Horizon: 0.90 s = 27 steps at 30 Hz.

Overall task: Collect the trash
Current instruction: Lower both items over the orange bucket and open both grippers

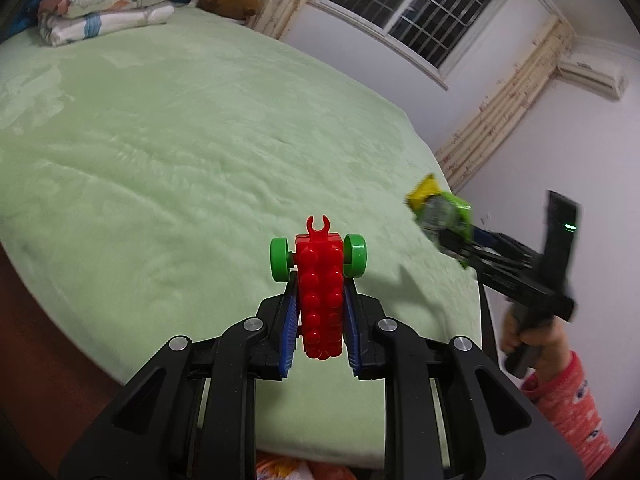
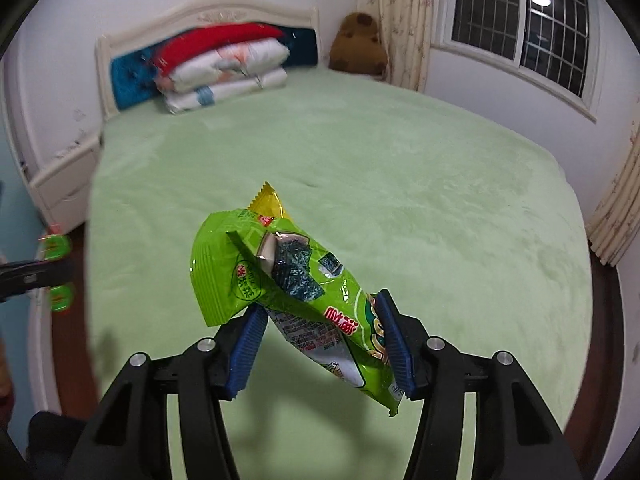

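My left gripper (image 1: pixel 320 280) is shut on a red toy brick car (image 1: pixel 321 300) with green wheels, held above the near edge of the green bed (image 1: pixel 180 140). My right gripper (image 2: pixel 320 304) is shut on a green snack wrapper (image 2: pixel 288 280) with a yellow end, held above the bed (image 2: pixel 400 180). The right gripper with the wrapper (image 1: pixel 444 212) also shows in the left wrist view at the right, blurred. The left gripper with the green wheels (image 2: pixel 56 268) shows at the left edge of the right wrist view.
Folded quilts (image 2: pixel 224 64) and a headboard (image 2: pixel 200 16) stand at the far end of the bed. A brown plush toy (image 2: pixel 358 44) sits by the curtain (image 2: pixel 404 20). A window (image 2: pixel 520 20) is on the right wall. Dark floor (image 2: pixel 608 320) runs beside the bed.
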Motion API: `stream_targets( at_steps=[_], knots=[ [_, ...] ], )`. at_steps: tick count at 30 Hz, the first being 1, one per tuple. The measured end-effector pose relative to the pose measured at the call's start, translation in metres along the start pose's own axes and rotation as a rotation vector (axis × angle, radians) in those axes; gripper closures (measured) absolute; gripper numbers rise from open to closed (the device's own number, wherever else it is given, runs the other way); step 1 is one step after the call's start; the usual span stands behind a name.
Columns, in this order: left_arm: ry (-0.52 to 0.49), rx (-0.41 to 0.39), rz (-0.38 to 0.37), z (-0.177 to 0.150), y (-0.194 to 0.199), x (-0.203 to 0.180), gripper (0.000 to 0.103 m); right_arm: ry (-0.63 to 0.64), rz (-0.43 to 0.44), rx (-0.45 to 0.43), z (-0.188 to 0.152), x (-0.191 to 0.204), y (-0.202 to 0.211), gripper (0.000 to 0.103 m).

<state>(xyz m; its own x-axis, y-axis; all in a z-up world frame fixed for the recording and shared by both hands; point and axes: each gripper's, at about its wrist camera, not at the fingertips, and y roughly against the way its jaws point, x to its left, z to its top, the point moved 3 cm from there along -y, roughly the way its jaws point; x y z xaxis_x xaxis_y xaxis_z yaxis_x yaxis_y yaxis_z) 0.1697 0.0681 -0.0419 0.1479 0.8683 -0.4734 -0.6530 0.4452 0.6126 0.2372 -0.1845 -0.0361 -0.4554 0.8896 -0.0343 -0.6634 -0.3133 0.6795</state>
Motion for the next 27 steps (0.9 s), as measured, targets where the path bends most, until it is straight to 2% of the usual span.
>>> stream_targets(
  at_steps=[3, 8, 15, 21, 27],
  knots=[
    [-0.041, 0.013, -0.004, -0.02, 0.016, -0.016, 0.083, 0.015, 0.003, -0.025, -0.025, 0.021, 0.053, 0.048],
    [-0.122, 0.024, -0.009, -0.06, 0.046, -0.046, 0.083, 0.007, 0.007, -0.043, -0.07, 0.049, 0.119, 0.048],
    [-0.208, 0.076, -0.021, -0.125, 0.072, -0.074, 0.083, -0.011, 0.028, -0.061, -0.134, 0.092, 0.181, 0.048],
    [-0.237, 0.161, 0.001, -0.184, 0.071, -0.074, 0.083, -0.058, 0.06, -0.054, -0.189, 0.122, 0.206, 0.048],
    [-0.192, 0.299, 0.048, -0.24, 0.042, -0.05, 0.083, -0.16, 0.101, 0.063, -0.249, 0.135, 0.187, 0.048]
  ],
)
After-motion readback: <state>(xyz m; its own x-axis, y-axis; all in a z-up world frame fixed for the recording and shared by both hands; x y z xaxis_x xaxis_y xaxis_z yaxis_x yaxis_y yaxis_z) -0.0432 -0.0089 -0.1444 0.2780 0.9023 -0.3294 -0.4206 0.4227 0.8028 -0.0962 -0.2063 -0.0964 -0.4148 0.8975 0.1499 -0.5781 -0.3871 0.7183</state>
